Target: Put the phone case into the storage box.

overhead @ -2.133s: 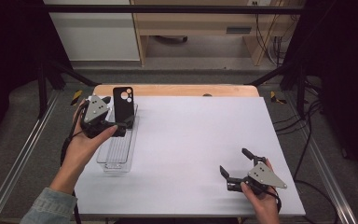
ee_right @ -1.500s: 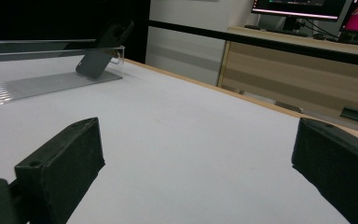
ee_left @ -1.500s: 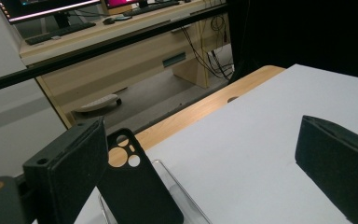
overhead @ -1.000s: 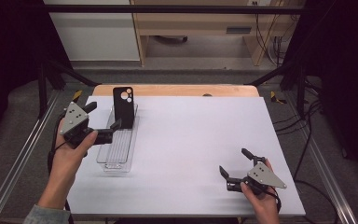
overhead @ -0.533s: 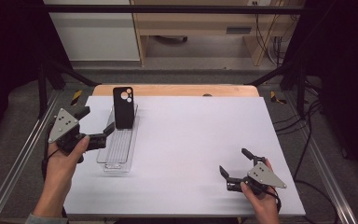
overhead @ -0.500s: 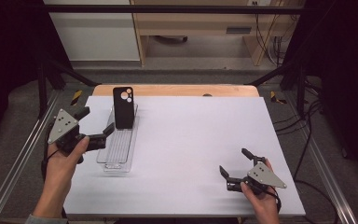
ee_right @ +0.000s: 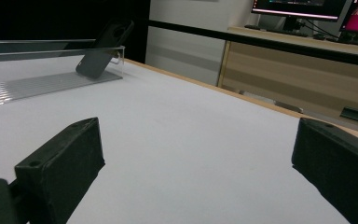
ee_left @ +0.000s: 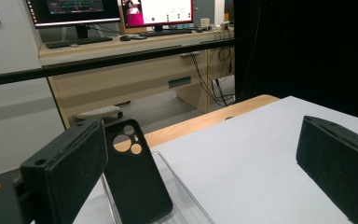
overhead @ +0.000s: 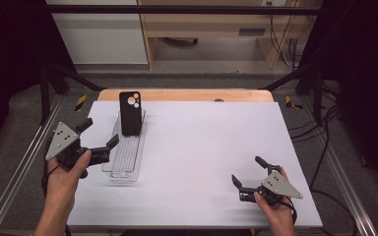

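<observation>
Two claws wide, case parked in the tray

Both claws hold nothing. The left claw (overhead: 97, 139) sits just beside the tray (overhead: 120, 169) at the table's (overhead: 202, 147) left edge, jaws spread wide, near the case (overhead: 130, 113) but apart from it. The right claw (overhead: 249, 173) rests on the table near the front right corner, well apart from the tray, jaws equally wide; by the look of it, it is idle and kept out of the way.

The case stands on its short end at the tray's far end, tilted back against the end wall. That lean looks deliberate: the clear wall props it up, so it stays upright without a grip. The left claw view shows the case (ee_left: 137, 177) between the jaws' line of sight, its lower end in the tray (ee_left: 182, 196). The right claw view shows the case (ee_right: 103, 49) leaning likewise, far off.

The case is a matte black phone cover, slim, with rounded corners. A cluster of round camera cut-outs sits in its upper corner, light showing through them. Its surface looks soft and unmarked.
</observation>
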Motion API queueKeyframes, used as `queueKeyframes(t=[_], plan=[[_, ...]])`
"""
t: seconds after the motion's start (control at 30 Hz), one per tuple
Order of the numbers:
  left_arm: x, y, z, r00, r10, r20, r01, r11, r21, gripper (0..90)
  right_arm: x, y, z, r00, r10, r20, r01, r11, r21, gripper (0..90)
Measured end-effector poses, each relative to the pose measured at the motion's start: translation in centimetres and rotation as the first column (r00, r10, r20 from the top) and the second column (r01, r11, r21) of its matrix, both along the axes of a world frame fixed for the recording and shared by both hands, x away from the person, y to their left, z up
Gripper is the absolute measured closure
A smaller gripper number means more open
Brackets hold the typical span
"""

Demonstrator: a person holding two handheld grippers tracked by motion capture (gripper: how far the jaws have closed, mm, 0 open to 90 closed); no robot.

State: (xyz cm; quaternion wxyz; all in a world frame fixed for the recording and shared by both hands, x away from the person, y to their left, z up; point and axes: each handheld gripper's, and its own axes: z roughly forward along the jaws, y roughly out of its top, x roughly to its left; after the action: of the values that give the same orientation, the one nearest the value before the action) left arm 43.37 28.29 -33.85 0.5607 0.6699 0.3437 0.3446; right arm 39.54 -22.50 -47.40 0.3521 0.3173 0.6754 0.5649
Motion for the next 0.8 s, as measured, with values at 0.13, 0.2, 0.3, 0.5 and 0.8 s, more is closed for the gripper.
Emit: queueKeyframes(t=[0.13,0.2,0.3,0.5,0.8], plan=[[-0.3,0.2,-0.2,1.0000,-0.001,0.003,0.001,1.0000,-0.008,1.4,0.0,0.0,0.0,1.0000,0.000,0.002,0.000,1.0000,0.000,2.7],[-0.5,0.4,-0.3,1.0000,-0.002,0.006,0.002,0.9998,-0.018,1.3,0.0,0.0,0.0,1.0000,0.000,-0.001,0.000,1.0000,0.000,2.7],[-0.7,0.6,-0.5,0.9998,-0.003,0.019,0.004,0.9995,-0.032,1.4,0.0,0.0,0.0,1.0000,0.000,0.004,0.000,1.0000,-0.001,2.7],[-1.2,1.0,-0.9,0.9993,-0.004,0.038,0.006,0.9986,-0.052,1.1,0.0,0.0,0.0,1.0000,0.000,0.002,0.000,1.0000,-0.001,2.7],[-1.7,1.8,-0.7,0.9978,0.004,0.065,0.000,0.9974,-0.072,0.8,0.0,0.0,0.0,1.0000,0.000,0.004,0.000,1.0000,-0.001,2.6]])
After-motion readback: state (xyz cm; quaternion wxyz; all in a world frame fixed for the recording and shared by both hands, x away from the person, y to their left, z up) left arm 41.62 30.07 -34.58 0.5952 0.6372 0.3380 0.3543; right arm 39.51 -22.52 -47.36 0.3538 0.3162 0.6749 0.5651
